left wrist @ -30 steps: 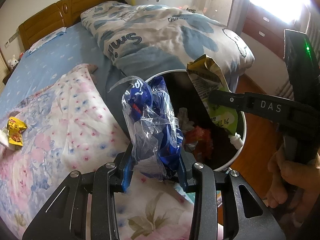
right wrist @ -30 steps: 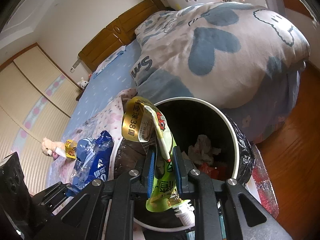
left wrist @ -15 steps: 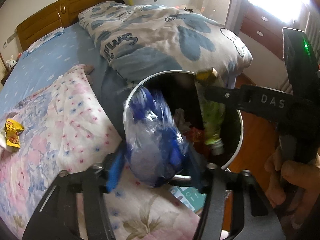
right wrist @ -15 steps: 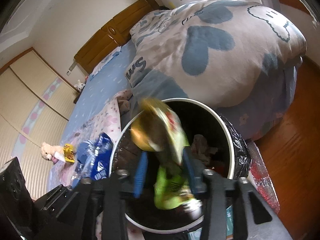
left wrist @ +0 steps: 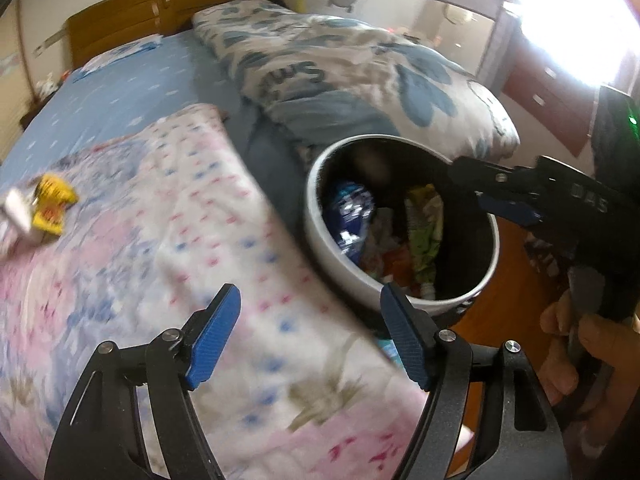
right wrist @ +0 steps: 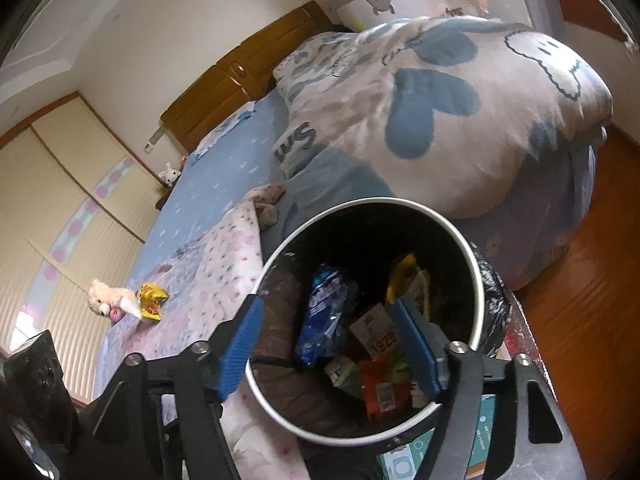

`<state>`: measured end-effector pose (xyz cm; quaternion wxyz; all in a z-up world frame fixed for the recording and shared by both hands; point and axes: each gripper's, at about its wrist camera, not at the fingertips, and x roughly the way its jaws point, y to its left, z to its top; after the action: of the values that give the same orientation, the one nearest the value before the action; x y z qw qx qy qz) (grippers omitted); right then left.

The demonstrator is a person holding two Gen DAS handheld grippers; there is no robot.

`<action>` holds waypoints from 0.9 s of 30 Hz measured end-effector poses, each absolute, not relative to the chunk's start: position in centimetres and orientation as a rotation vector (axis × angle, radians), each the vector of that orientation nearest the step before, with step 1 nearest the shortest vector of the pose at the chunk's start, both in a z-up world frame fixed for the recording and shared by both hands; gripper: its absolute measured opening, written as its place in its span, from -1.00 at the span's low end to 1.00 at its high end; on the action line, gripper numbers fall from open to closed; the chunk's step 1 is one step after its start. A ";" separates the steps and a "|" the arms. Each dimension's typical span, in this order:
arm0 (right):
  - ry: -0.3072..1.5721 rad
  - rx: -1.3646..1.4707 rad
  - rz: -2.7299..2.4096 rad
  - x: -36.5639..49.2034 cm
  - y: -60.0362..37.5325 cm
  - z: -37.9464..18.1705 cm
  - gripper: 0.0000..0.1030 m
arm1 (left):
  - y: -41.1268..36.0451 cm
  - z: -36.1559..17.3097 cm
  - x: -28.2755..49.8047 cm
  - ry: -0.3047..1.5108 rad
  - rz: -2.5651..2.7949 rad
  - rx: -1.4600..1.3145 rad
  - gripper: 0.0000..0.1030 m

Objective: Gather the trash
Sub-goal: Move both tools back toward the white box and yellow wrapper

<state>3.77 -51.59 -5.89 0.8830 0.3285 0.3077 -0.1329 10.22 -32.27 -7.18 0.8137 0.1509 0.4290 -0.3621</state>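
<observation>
Both grippers have just let go. The left gripper (left wrist: 310,330) and right gripper (right wrist: 326,346) are opening, nothing between the jaws. The blue bag (right wrist: 326,312) and green pouch (left wrist: 424,232) now lie inside the bin (right wrist: 474,276). A yellow wrapper (left wrist: 52,206) remains on the bed.

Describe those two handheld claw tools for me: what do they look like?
Both are black, skeletal frames with silver rivets and two flat fingers faced with textured blue pads. The left gripper and right gripper match. The right one's side carries pale lettering and a small green light. No sleeve or cable shows.
</observation>
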 end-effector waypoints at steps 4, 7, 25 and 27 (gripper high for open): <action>0.623 0.631 -0.247 4.1 -49.2 -5.4 0.50 | -29.0 -7.4 10.8 0.920 -0.714 0.280 0.44; 0.622 0.582 -0.218 4.8 -47.2 -5.2 0.53 | -26.7 -7.5 11.3 0.921 -0.672 0.256 0.44; 0.667 0.503 -0.022 10.8 -38.0 -5.9 0.68 | -14.5 -8.4 16.7 0.947 -0.439 0.112 0.44; 0.672 0.504 -0.007 11.5 -37.5 -6.1 0.68 | -13.7 -8.5 17.5 0.949 -0.418 0.105 0.44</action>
<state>11.50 -37.45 -6.09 0.9131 0.2446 0.3264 -0.0036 17.51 -13.71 -8.50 0.8673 0.0500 0.4534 -0.1995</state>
